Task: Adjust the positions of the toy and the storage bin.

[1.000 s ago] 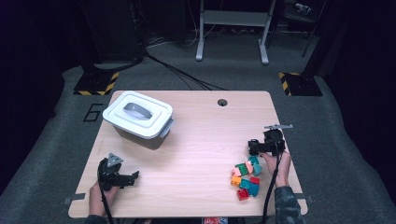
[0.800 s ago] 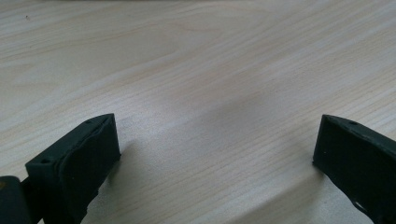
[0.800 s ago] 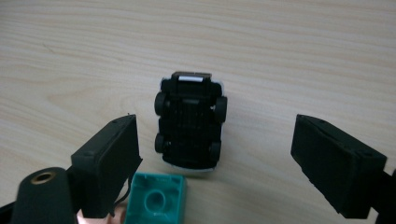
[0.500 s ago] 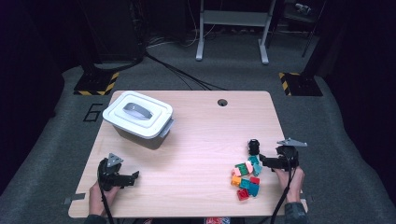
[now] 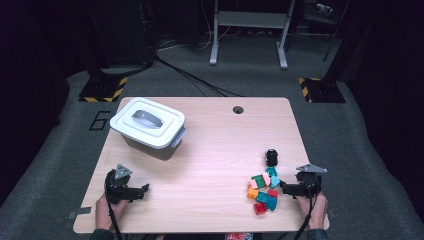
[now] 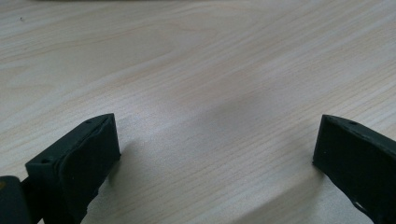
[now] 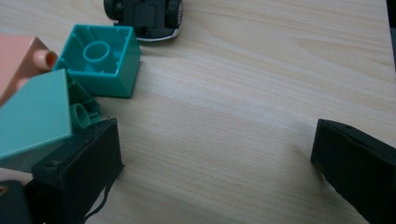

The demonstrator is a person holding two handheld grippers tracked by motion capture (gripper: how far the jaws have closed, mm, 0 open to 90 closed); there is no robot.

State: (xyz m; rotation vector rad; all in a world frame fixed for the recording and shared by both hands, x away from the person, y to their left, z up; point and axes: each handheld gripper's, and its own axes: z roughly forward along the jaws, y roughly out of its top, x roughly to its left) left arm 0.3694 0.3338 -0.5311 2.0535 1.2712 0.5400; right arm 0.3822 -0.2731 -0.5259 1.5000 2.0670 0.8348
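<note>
Moved: my right gripper dropped beside the blocks, jaws just opening, empty.
Toy car: set down.
Left gripper: spread, empty.
Left: blocks loose; bin lidded.

Number 6 on the grey floor carpet

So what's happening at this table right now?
A person holds a gripper in each hand at a wooden table. The right gripper, jaws just opened wide and empty, sits low beside a pile of coloured toy bricks, with a small black toy car just beyond the pile. The left gripper rests open over bare wood. A closed white lidded bin stands at the far left.
</note>
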